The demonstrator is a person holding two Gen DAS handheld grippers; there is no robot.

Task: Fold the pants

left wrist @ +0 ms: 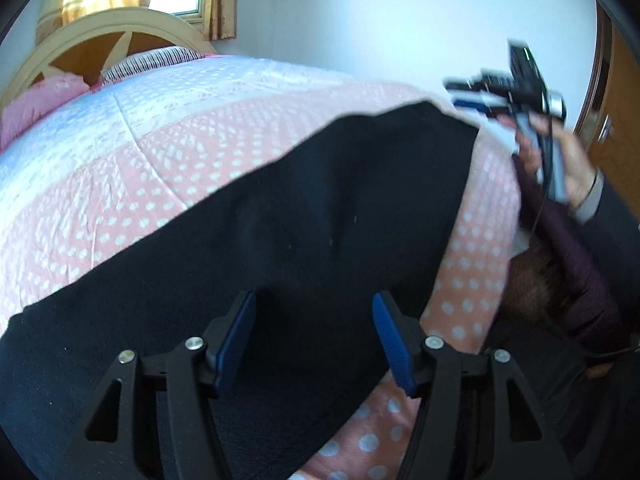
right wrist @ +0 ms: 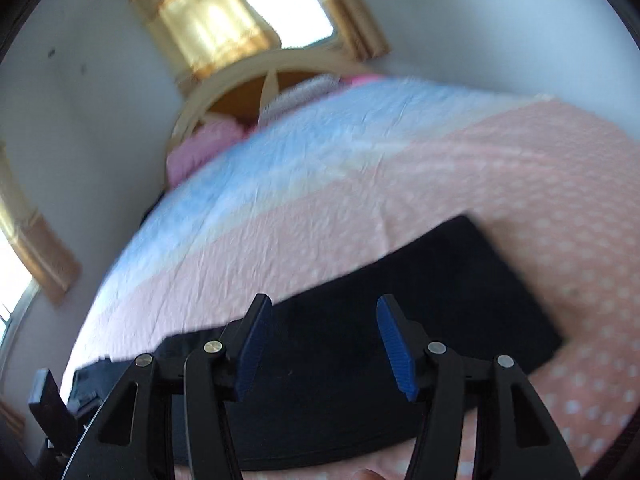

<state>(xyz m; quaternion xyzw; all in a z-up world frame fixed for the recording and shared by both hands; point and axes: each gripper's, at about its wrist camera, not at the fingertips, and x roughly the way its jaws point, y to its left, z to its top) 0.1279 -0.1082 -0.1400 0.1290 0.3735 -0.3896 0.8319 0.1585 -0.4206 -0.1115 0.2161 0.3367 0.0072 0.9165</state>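
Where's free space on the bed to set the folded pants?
Free: the pink dotted quilt between the pants and the blue-white band, plus the strip right of the pants. Crowded: pillows at the headboard, and the near edge under both open hand-held grippers.

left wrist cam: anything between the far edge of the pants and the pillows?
Only bedspread, pink dotted and then pale blue, between the black pants and the pillows. The left wrist view shows it.
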